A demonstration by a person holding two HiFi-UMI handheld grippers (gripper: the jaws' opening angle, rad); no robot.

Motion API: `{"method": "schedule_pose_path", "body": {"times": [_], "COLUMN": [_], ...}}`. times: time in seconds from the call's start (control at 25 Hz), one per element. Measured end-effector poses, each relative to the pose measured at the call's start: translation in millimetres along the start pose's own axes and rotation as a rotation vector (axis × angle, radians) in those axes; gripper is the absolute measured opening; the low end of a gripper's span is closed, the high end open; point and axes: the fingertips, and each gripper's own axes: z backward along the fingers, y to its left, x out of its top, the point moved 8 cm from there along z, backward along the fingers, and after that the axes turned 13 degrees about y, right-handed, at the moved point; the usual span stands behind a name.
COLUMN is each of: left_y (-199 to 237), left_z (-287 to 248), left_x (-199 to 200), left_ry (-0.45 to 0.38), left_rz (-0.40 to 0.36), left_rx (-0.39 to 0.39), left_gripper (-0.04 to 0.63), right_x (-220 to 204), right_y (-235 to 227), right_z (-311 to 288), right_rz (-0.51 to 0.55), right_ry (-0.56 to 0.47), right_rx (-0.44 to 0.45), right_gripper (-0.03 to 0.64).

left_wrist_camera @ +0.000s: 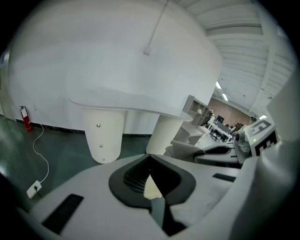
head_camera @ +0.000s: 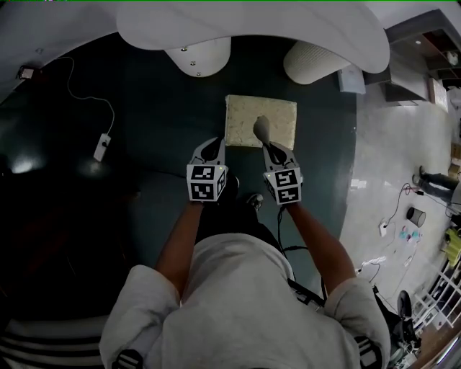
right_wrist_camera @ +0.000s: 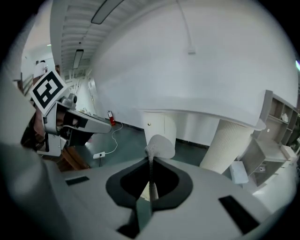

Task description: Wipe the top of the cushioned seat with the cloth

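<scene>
**Head view.**
- Markings: black-and-white square marker patterns on the left marker cube (head_camera: 207, 181) and the right marker cube (head_camera: 283, 185). They carry no legible words.
- Left gripper (head_camera: 213, 144): at 6 o'clock of the near left corner of the cushioned seat (head_camera: 245, 115).
- Right gripper (head_camera: 270, 146): at the seat's near edge, with a grey cloth (head_camera: 261, 128) sticking out of its tips toward 12 o'clock, over the seat top.
- Cushioned seat: a pale cream square on the dark green floor (head_camera: 144, 108), at 12 o'clock of both grippers.
- White tabletop (head_camera: 252, 21): beyond the seat, on a smooth pedestal (head_camera: 198, 56) at 11 o'clock of the seat and a ribbed pedestal (head_camera: 311, 61) at 1 o'clock.
- Power strip (head_camera: 101, 146): a white strip with its cable, lying at 9 o'clock, well apart from the seat.

**Left gripper view.**
- Left gripper (left_wrist_camera: 150, 158): the jaw tips meet and nothing is pinched between them.
- A sliver of the cream seat (left_wrist_camera: 152, 188) shows through the gap behind the tips.
- Red fire extinguisher (left_wrist_camera: 26, 120): against the wall at 9 o'clock. Its label is too small to read.

**Right gripper view.**
- Right gripper (right_wrist_camera: 150, 161): the jaws are clamped on the cloth (right_wrist_camera: 160, 146).
- A thin strip of cloth runs down between the pads, and a rounded lobe stands up past the tips at 12 o'clock.
- A cream sliver of the seat (right_wrist_camera: 144, 193) shows below.
</scene>
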Motion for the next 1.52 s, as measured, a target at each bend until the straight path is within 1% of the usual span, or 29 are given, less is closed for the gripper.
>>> {"method": "schedule_pose_path", "body": {"times": [0.12, 0.32, 0.44, 0.52, 0.6, 0.72, 0.84, 0.96, 1.16, 1.24, 1.4, 1.52], "left_y": [-37.1, -106.3, -138.7, -152.8, -165.2, -183.6, -201.6, -211.4, -211.6, -212.5, -210.4, -197.7], "left_z": [23.1, 69.0, 99.6, 115.1, 127.4, 145.6, 155.9, 163.1, 190.8, 202.5, 221.4, 230.6], "left_x": [8.8, -0.2, -10.0, -18.9, -29.0, -30.6, -21.5, -22.2, -22.0, -25.8, -27.7, -37.5], "left_ry": [-0.090, -0.172, -0.231, -0.264, -0.280, -0.305, -0.335, -0.337, -0.368, -0.378, -0.400, -0.403], "left_rz": [-0.028, -0.076, -0.096, -0.101, -0.100, -0.103, -0.137, -0.194, -0.222, -0.233, -0.279, -0.265], "left_rx": [0.004, 0.012, 0.022, 0.039, 0.057, 0.066, 0.040, 0.019, -0.031, -0.052, -0.076, -0.096], "left_gripper": [0.014, 0.014, 0.014, 0.014, 0.014, 0.014, 0.014, 0.014, 0.014, 0.014, 0.014, 0.014], "right_x": [-2.5, -11.9, -20.9, -29.1, -40.6, -51.9, -53.1, -57.0, -56.9, -57.0, -48.2, -46.2], "right_y": [-0.2, -2.6, 4.5, 11.5, 16.4, 18.8, 17.9, 25.0, 42.1, 51.4, 70.1, 92.2], "right_z": [37.1, 116.5, 163.6, 188.7, 210.8, 240.1, 256.5, 269.7, 290.7, 298.8, 312.3, 315.0], "right_rz": [0.010, -0.007, 0.033, 0.074, 0.086, 0.053, 0.026, -0.012, -0.010, -0.025, -0.050, -0.033], "right_ry": [-0.087, -0.218, -0.280, -0.306, -0.319, -0.336, -0.359, -0.388, -0.400, -0.405, -0.453, -0.458], "right_rx": [-0.006, -0.041, -0.049, -0.057, -0.069, -0.086, -0.083, -0.084, -0.145, -0.159, -0.185, -0.199], "right_gripper": [0.014, 0.014, 0.014, 0.014, 0.014, 0.014, 0.014, 0.014, 0.014, 0.014, 0.014, 0.014]}}
